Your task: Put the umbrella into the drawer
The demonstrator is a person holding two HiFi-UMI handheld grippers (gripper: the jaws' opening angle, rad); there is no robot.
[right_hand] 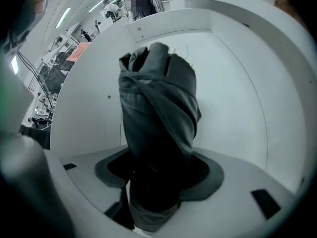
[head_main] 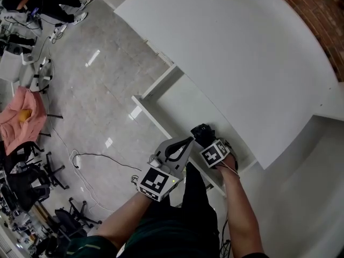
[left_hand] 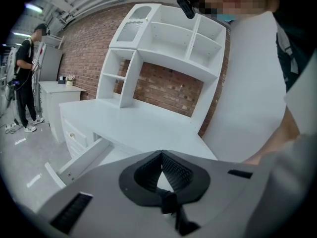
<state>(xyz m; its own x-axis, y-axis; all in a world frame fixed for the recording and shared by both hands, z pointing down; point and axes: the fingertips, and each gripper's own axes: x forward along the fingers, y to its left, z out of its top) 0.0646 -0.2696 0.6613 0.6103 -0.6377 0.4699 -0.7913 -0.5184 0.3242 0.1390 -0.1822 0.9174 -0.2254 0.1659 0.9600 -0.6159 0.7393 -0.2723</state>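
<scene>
A folded dark grey umbrella (head_main: 201,132) stands steeply inside the open white drawer (head_main: 156,118) under the desk. In the right gripper view the umbrella (right_hand: 158,103) fills the space between the jaws, its far end toward the drawer's floor (right_hand: 233,98). My right gripper (head_main: 207,142) points steeply down into the drawer; its jaws stand wide around the umbrella (right_hand: 159,171), with dark gaps beside the fabric. My left gripper (head_main: 188,141) hovers just left of it over the drawer's front. Its tips meet (left_hand: 161,155) with nothing between them.
The white desk top (head_main: 242,52) overhangs the drawer's back. A white shelf unit (left_hand: 163,38) stands on the desk against a brick wall. Cables (head_main: 97,157) lie on the grey floor at the left, with chairs and a pink cloth (head_main: 24,117) beyond.
</scene>
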